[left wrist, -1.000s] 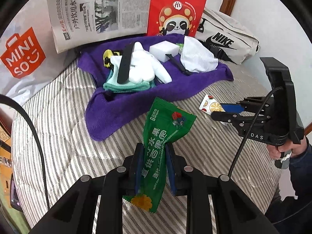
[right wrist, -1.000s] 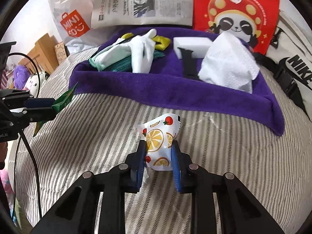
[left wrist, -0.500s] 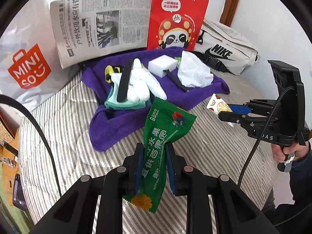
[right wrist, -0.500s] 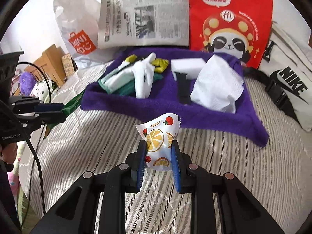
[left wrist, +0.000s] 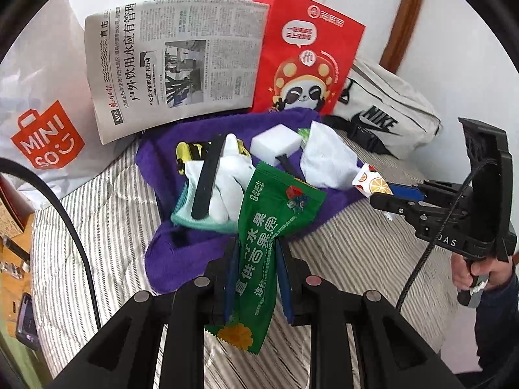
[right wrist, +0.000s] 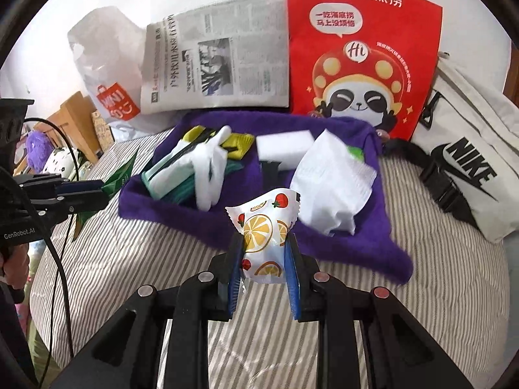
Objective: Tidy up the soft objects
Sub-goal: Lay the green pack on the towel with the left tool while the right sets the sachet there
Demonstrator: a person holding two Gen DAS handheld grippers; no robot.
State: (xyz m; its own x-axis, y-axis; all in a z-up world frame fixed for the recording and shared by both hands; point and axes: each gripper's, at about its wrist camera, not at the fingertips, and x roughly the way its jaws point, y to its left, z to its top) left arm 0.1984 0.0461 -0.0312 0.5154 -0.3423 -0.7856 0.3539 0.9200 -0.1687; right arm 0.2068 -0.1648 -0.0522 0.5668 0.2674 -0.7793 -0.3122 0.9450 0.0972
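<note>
left tool: the left tool (left wrist: 256, 269) is pinching a green wet-wipes packet (left wrist: 264, 236) around its middle, up in the air over the near edge of the purple towel (left wrist: 181, 259)

right tool: the right tool (right wrist: 263, 261) is squeezed onto a small fruit-print packet (right wrist: 263, 238), also held off the bed, just short of the towel

slip risk: both packets are slick and floppy, so I'd guess a quick swing lets one slide out and land on the bed instead of the pile

crowding risk: the towel already holds a white glove (right wrist: 209, 168), a white sponge (right wrist: 285, 147), a tissue (right wrist: 331, 188) and folded cloths. Dropping on top could knock stuff over the edge or bunch up the towel

collision risk: both tools point at the same spot, so they might bump if they go in together

surface: a bed with a striped quilt (right wrist: 136, 259), soft and lumpy, things won't sit flat

room: newspaper (left wrist: 175, 61), a red panda bag (right wrist: 363, 58), a Nike bag (right wrist: 470, 165) and a Miniso bag (left wrist: 45, 133) propped along a white wall
</note>
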